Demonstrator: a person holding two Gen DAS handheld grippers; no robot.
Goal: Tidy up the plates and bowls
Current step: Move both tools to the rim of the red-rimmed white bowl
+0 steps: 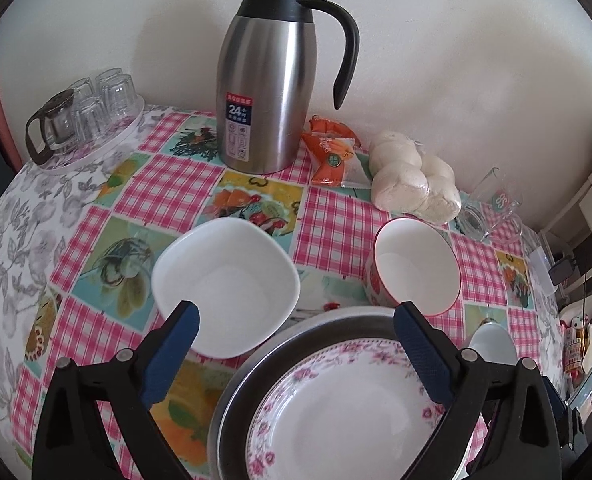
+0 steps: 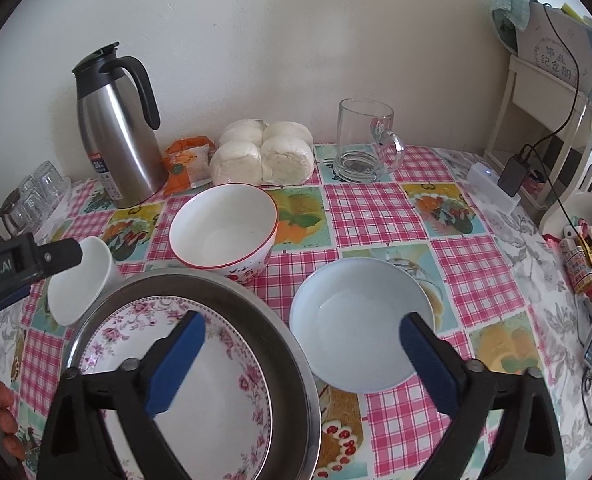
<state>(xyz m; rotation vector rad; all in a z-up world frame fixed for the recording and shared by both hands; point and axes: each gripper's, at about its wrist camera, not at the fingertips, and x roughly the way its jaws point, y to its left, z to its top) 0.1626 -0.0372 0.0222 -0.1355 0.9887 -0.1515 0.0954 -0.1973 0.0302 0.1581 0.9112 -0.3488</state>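
2 grippers hang over a table (image 2: 379, 216) covered in a pink-checked cloth with fruit panels. The left gripper (image 1: 296, 320) has its jaws spread wide with nothing between the blue pads – one finger (image 1: 176, 344) sits in front of the near edge of the square white bowl (image 1: 226, 284), the other over the far rim of the metal pan (image 1: 232, 396). The right gripper (image 2: 301, 344) is likewise wide open and grips nothing; its left finger (image 2: 180, 360) lies over the floral plate (image 2: 224, 400) and its right one (image 2: 427, 364) over the near rim of the pale blue bowl (image 2: 355, 328).

The floral plate rests inside the metal pan at the near edge of the table. The square white bowl stands just left of the pan, the red-rimmed bowl (image 2: 224, 228) just behind it, and the pale blue bowl just to its right – none of the 3 bowls is stacked.

Along the wall stand a steel thermos jug (image 1: 272, 92), an orange packet (image 1: 329, 152), a bag of white buns (image 2: 262, 152) and a glass mug (image 2: 365, 140). A tray of upturned glasses (image 1: 96, 108) sits at the far left.

In the right wrist view the left gripper's black body enters from the left edge, with fingertips of a hand (image 2: 4, 412) below it.
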